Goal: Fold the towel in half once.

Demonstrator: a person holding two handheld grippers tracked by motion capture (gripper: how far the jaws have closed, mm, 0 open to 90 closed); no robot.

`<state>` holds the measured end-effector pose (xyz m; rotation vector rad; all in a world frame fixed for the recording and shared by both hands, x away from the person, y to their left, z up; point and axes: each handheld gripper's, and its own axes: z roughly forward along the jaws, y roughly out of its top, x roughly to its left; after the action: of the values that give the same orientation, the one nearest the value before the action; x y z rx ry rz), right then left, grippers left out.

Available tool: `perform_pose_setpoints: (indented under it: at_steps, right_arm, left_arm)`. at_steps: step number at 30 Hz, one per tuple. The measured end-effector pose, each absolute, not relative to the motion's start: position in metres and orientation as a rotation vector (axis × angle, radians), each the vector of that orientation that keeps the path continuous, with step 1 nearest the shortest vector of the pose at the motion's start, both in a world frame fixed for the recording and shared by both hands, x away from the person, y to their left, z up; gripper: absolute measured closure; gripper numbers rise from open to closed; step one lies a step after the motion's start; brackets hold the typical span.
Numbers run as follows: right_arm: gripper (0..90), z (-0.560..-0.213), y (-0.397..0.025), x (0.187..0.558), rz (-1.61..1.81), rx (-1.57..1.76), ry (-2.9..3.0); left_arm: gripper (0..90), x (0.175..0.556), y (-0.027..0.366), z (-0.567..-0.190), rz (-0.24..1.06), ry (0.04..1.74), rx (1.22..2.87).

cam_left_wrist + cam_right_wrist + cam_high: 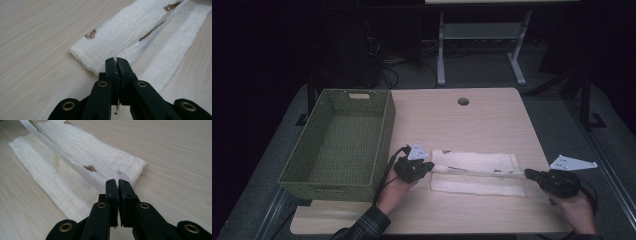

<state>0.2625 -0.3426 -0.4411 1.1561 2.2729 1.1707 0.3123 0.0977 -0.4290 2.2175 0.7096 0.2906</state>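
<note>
A cream cloth [477,172] with small brown marks lies folded lengthwise on the wooden table [472,120], near its front edge. My left gripper [430,166] is shut on the cloth's left end, pinching a raised layer. In the left gripper view the jaws [116,60] clamp a thin fold of the cloth [112,37]. My right gripper [528,173] is shut on the cloth's right end. In the right gripper view its jaws [117,181] pinch a corner of the cloth [82,152]. The upper layer is stretched taut between the two grippers, lifted slightly off the lower layer.
A green woven basket [384,135], empty, stands on the table's left side, close to my left hand. A round cable hole [463,101] sits near the far edge. Beyond the table stand a desk frame [482,40] and cables on the floor.
</note>
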Motion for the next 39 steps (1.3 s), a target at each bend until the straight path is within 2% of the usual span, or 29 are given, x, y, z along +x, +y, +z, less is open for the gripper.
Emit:
perform_pose_setpoints:
  at_steps: [9,12,15,18,25,39]
  right_arm:
    - [85.7,-0.452,-0.342,0.245,1.145,1.167,2.339]
    - [80.4,-0.456,-0.344,0.242,1.137,1.174,2.357]
    - [64.9,-0.454,-0.346,0.242,1.174,1.199,2.339]
    - [59.7,-0.449,-0.344,0.248,1.202,1.210,2.309]
    - [59.3,-0.445,-0.335,0.275,1.185,1.231,2.298]
    - [65.6,-0.449,-0.331,0.336,1.159,1.291,2.232]
  left_arm:
    - [87.6,0.298,0.096,-0.445,0.190,0.698,2.311]
    - [85.8,0.294,0.096,-0.446,0.178,0.690,2.316]
    - [69.4,0.294,0.097,-0.441,0.186,0.695,2.284]
    - [57.8,0.299,0.097,-0.437,0.214,0.702,2.267]
    - [44.7,0.325,0.093,-0.431,0.250,0.739,2.241]
    - [45.7,0.382,0.083,-0.434,0.323,0.825,2.199]
